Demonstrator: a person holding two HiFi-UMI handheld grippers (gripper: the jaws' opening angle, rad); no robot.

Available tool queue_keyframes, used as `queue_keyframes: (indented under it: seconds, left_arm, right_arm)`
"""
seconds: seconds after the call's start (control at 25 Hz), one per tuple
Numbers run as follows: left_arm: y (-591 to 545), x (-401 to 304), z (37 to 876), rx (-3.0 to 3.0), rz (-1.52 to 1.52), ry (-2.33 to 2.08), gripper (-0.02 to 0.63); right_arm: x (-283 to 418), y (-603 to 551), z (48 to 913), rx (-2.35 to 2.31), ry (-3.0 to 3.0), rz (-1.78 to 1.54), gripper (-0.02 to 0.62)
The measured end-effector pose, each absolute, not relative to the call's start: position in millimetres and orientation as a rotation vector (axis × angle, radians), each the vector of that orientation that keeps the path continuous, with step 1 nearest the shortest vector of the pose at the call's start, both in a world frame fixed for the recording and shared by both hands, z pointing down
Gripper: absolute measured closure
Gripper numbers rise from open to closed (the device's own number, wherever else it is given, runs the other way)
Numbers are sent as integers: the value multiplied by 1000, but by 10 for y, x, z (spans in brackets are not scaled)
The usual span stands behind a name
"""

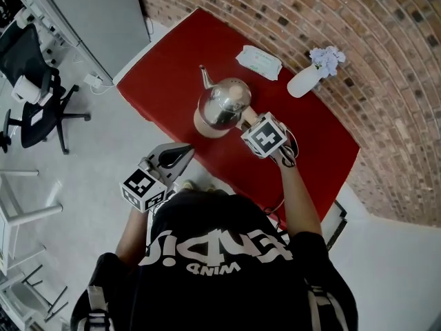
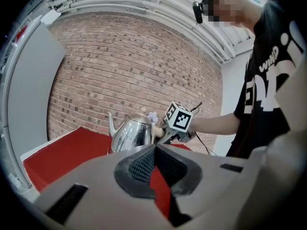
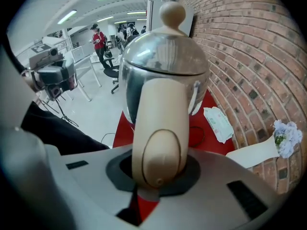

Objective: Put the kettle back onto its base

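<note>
Head view: kettle (image 1: 222, 103) was seen above its base (image 1: 200, 125) on the red table (image 1: 158, 81) (contact unclear); left gripper view: left gripper (image 2: 154, 152) was found closed on nothing; right gripper view: right gripper (image 3: 158, 174) was clamped on the kettle's handle (image 3: 160, 123).

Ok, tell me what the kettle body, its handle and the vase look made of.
The kettle body looks like polished metal, likely steel, since it mirrors the room. The handle looks like smooth cream plastic, possibly painted wood: it has a soft sheen and no visible grain. The vase is white and smooth, perhaps ceramic or plastic, but too small to tell.
</note>
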State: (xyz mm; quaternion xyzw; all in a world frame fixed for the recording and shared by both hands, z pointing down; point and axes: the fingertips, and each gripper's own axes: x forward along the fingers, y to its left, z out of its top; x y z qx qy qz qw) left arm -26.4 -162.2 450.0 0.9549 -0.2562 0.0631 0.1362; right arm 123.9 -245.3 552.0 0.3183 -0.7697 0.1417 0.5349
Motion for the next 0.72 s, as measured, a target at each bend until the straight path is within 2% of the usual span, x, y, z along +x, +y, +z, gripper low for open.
queue_keyframes:
  seconds: [0.72]
  left_arm:
    - [-1639, -531, 4553, 2715, 197, -829, 597]
  right_arm:
    - [1143, -2488, 6144, 728, -1797, 409, 531]
